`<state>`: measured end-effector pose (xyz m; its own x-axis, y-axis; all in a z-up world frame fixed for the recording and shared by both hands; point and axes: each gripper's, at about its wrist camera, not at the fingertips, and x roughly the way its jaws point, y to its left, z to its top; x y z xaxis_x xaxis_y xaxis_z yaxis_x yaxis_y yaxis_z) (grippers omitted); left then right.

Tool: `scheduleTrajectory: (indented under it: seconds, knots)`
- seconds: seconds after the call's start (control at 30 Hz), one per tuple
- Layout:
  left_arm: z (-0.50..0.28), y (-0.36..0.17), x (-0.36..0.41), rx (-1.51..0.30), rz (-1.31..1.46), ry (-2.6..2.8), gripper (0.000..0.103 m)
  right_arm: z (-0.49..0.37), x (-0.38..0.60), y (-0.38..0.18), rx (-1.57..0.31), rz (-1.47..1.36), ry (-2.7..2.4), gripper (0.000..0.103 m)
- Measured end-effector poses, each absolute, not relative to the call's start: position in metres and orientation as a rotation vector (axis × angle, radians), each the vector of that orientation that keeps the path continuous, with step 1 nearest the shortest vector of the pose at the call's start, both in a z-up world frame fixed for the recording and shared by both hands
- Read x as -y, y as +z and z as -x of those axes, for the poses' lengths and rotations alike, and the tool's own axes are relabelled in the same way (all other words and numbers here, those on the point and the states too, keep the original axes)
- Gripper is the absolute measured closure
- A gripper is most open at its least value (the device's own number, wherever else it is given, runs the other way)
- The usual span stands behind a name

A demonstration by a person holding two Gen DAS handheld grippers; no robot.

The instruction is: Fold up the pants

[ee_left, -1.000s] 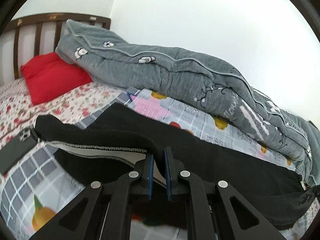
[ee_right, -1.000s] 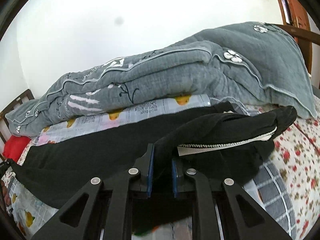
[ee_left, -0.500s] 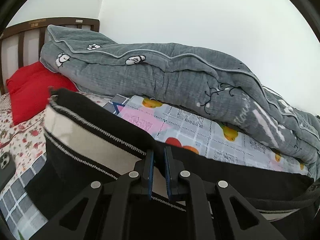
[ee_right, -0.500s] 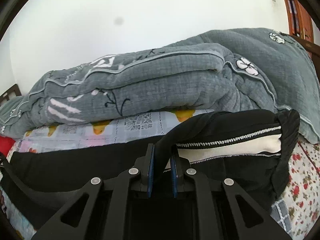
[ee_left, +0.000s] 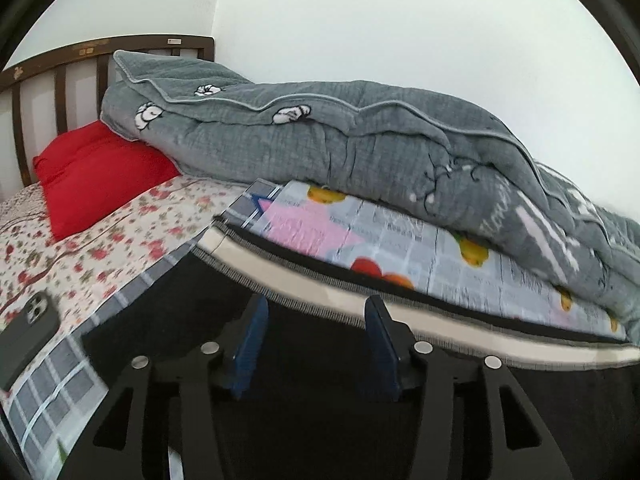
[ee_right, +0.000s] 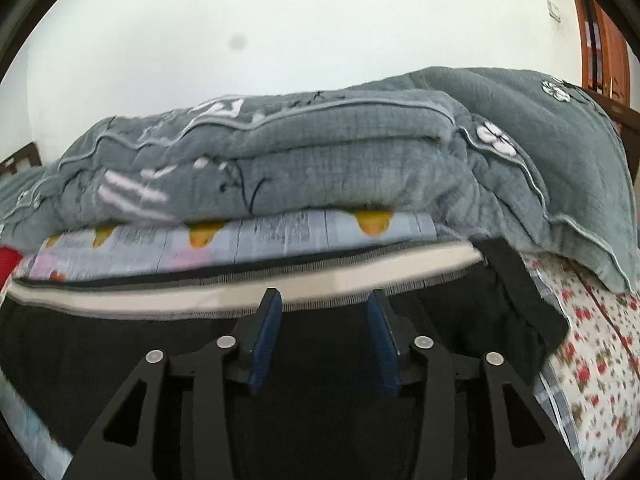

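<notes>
Left gripper [ee_left: 316,312]: fingers spread apart, nothing between them. Right gripper [ee_right: 322,308]: fingers likewise apart. Black pants [ee_left: 320,420] lie flat beneath both, white-lined edge at 12 o'clock. Grey quilt [ee_left: 360,140] beyond; phone [ee_left: 28,336] at 9 o'clock.

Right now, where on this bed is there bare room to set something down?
The floral sheet lies bare between the red pillow, the phone and the black pants; another strip shows right of the pants. The back is crowded by the grey quilt.
</notes>
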<state>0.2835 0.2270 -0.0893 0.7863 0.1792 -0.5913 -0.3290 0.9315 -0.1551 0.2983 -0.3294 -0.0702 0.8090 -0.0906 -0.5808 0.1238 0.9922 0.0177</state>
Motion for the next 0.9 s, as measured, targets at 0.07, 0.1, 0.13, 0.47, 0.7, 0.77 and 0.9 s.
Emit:
scheduleTrajectory:
  seconds: [0.07,0.1,0.13,0.47,0.7,0.77,0.9]
  knots:
    - [-0.269,-0.095,-0.226,-0.634,0.265,0.269,0.046,-0.279,0.332,-0.077,-0.642,-0.049,-0.117,0.054]
    - [-0.261,-0.099,-0.226,-0.651,0.274,0.261,0.046,-0.269,0.334,-0.082,-0.657,-0.047,-0.122,0.05]
    - [-0.254,-0.103,-0.226,-0.664,0.283,0.252,0.046,-0.261,0.337,-0.086,-0.673,-0.048,-0.13,0.048]
    - [-0.199,-0.155,-0.236,-0.812,0.456,0.143,0.041,-0.201,0.383,-0.138,-0.838,-0.187,-0.144,0.041]
    - [-0.22,-0.164,-0.25,-0.803,0.611,0.11,0.041,-0.218,0.39,-0.146,-0.838,-0.287,-0.133,0.038]
    - [-0.231,-0.164,-0.25,-0.812,0.619,0.125,0.041,-0.231,0.392,-0.146,-0.848,-0.305,-0.13,0.038]
    - [-0.251,-0.164,-0.251,-0.818,0.616,0.171,0.043,-0.253,0.398,-0.145,-0.871,-0.353,-0.135,0.045]
